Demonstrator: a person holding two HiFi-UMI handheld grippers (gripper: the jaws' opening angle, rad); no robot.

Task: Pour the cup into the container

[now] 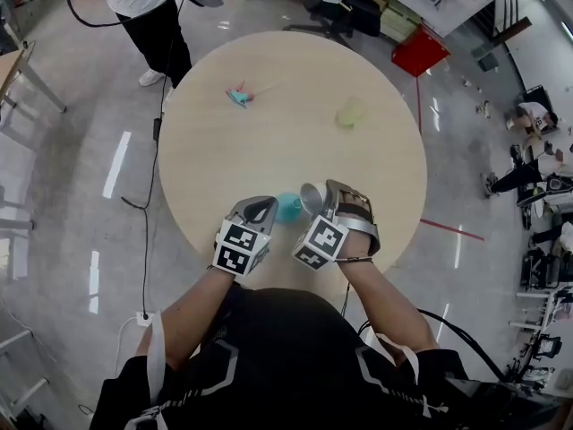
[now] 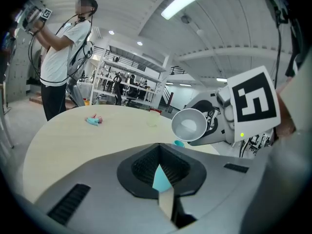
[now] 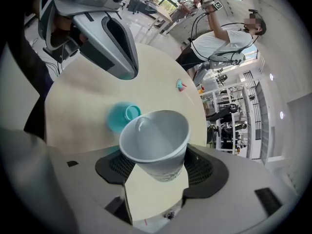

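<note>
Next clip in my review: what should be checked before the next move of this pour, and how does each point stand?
1. Right gripper clamped on the white paper cup: ok.
2. Cup tipped, mouth toward the small teal plastic container: ok.
3. Left gripper steadying the container: cannot tell; its fingers stand nearly together, with teal showing between them.
4. Contents in the cup: cannot tell; nothing visible inside.
</note>
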